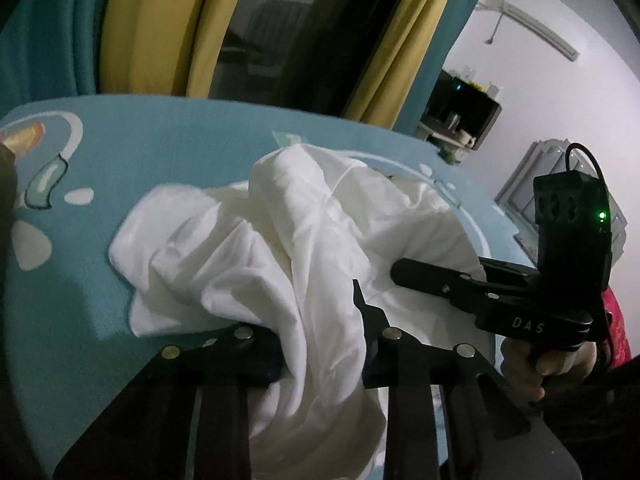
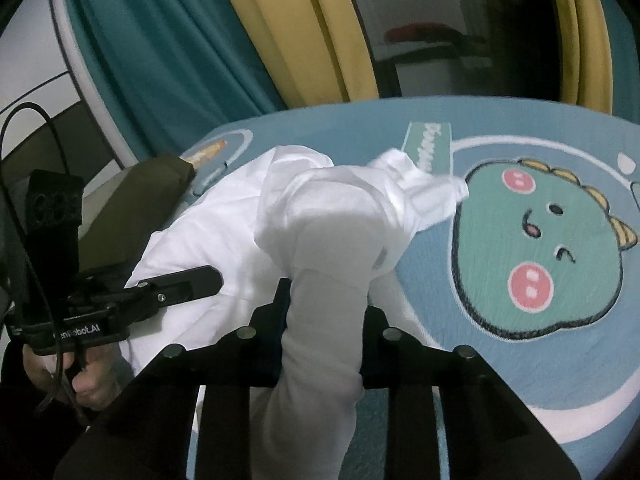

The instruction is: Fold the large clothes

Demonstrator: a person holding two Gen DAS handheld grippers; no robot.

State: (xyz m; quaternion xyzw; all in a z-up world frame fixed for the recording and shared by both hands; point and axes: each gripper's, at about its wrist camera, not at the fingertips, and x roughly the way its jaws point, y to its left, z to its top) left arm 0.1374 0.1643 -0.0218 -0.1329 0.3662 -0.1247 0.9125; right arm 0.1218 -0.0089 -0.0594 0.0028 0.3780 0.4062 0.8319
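One crumpled white cloth garment lies on one blue cartoon-printed mat. Two black two-finger grippers are in play: the left gripper at 6 o'clock in its own view, the right gripper likewise in its own, each clamped on a fold of that garment. One dark olive folded cloth sits at 9 o'clock in the right wrist view. One green dinosaur face is printed on the mat at 3 o'clock.
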